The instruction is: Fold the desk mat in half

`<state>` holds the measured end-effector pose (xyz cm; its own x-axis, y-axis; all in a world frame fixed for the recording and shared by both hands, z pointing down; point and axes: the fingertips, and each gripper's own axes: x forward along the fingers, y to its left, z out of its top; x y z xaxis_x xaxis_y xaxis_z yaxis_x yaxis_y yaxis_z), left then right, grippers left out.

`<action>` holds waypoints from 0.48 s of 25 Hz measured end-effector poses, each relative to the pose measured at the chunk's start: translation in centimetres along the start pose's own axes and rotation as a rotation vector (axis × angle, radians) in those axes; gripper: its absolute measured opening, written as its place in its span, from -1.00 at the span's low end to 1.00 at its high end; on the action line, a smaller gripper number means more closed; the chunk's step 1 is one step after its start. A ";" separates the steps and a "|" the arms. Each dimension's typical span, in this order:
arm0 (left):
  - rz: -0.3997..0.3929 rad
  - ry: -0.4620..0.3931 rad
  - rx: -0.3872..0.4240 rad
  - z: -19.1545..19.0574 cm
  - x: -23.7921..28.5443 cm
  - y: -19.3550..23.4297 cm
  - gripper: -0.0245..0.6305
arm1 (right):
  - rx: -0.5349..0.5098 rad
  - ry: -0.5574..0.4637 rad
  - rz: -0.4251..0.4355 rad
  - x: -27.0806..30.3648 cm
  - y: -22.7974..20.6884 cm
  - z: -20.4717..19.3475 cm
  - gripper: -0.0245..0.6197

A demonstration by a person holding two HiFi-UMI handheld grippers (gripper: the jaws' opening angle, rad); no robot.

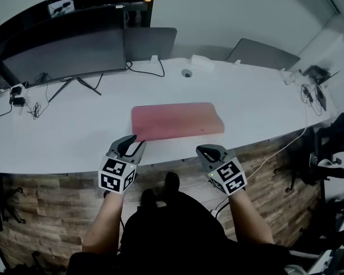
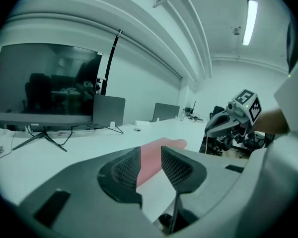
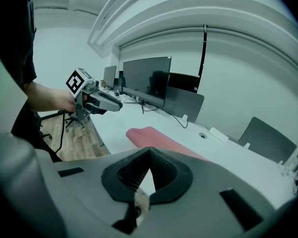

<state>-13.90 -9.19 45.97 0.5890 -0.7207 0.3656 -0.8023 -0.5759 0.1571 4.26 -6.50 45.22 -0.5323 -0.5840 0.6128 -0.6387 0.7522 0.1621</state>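
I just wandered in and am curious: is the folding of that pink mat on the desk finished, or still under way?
It looks essentially done. The desk mat lies on the white desk as a short rectangle with a thick, rounded end, seemingly doubled over. Nothing is in hand: the left gripper is open and empty, the right gripper shut on nothing, and neither touches the mat. At most, squaring the edges is left.
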 end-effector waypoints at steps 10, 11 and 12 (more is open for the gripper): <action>-0.087 -0.053 0.002 2.5 -1.3 -2.5 -0.53 | 0.140 -0.162 -0.057 -6.5 -2.6 3.0 -0.92; -0.086 -0.047 -0.006 2.5 -1.3 -2.4 -0.53 | 0.138 -0.181 -0.060 -7.0 -2.9 3.3 -0.92; -0.084 -0.043 -0.015 2.5 -1.2 -2.5 -0.53 | 0.135 -0.192 -0.065 -7.5 -3.1 3.5 -0.92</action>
<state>-12.39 -7.84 42.79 0.6579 -0.6860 0.3108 -0.7508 -0.6296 0.1999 8.31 -5.54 37.42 -0.5756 -0.6867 0.4440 -0.7365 0.6712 0.0833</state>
